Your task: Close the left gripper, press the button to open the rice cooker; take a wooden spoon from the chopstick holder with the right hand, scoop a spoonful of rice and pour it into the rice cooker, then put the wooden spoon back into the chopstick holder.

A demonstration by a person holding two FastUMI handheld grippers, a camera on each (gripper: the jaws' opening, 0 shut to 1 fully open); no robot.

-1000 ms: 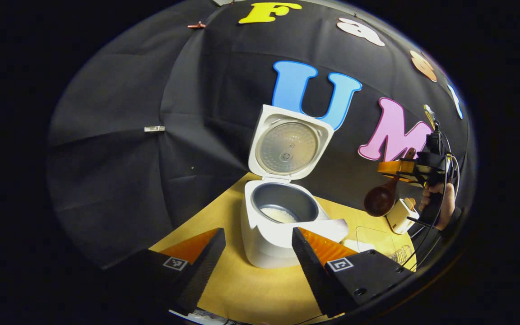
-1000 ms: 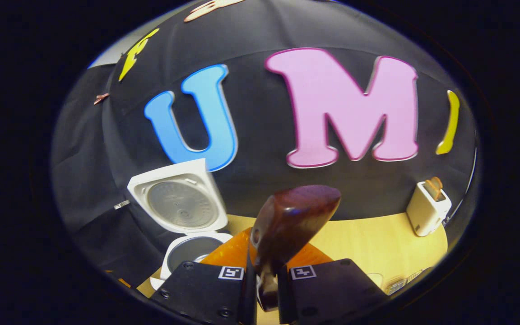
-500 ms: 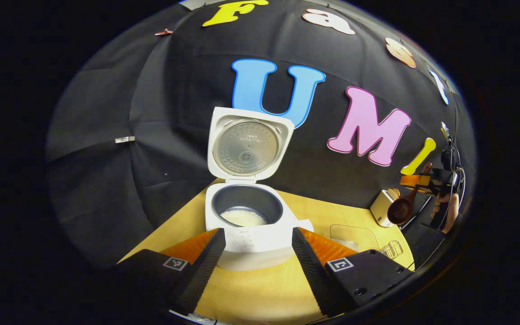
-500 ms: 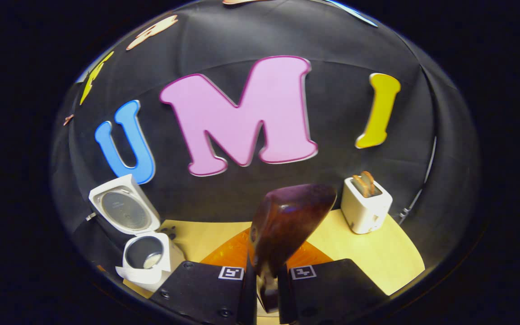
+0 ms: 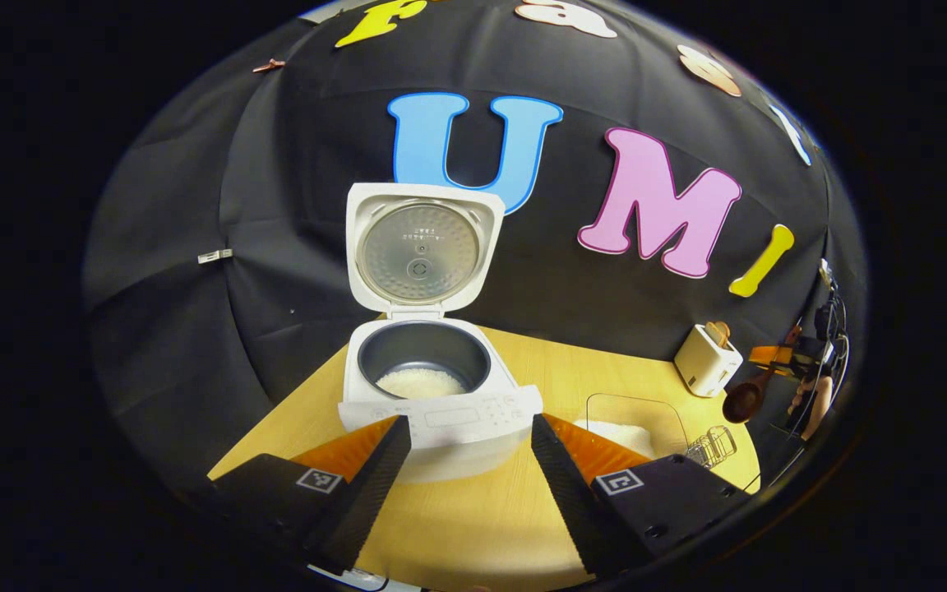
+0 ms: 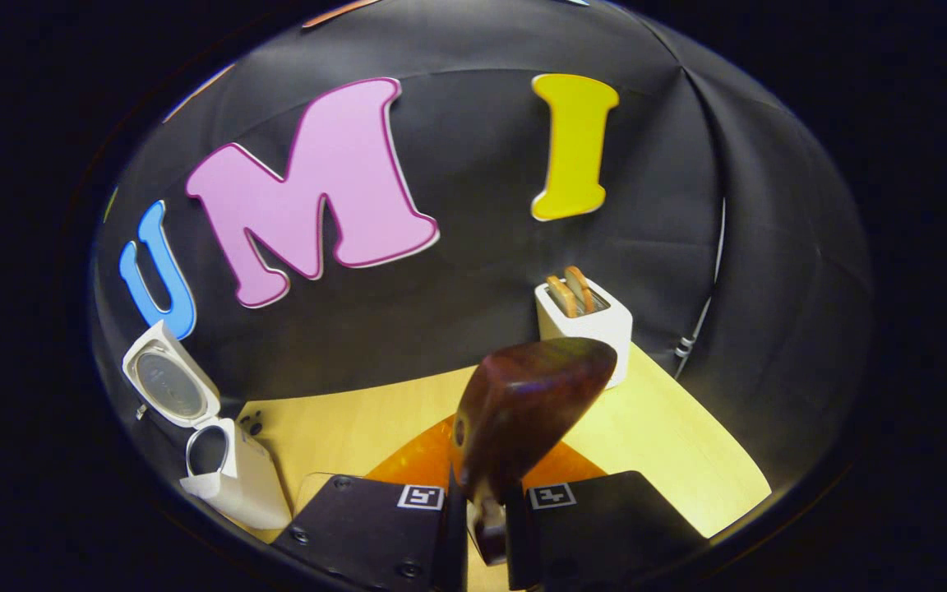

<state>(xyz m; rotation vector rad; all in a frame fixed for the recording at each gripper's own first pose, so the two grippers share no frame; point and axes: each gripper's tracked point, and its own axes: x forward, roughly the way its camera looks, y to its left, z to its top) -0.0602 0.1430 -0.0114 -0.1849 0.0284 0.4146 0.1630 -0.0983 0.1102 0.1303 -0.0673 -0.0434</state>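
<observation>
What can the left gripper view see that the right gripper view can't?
Left gripper view: white rice inside the rice cooker, a wire chopstick holder, and a hand holding the right tool. Right gripper view: the wooden spoon up close, its handle pinched by the right tool. Both: the open rice cooker, the toaster, the wooden spoon and the yellow table.

A white toaster (image 6: 584, 329) holding toast stands on the wooden table (image 6: 671, 444).

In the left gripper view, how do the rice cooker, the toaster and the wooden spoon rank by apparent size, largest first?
1. Rice cooker, by far.
2. Toaster.
3. Wooden spoon, close to the toaster in apparent size; both are far from the camera, so their order is unsure.
</observation>
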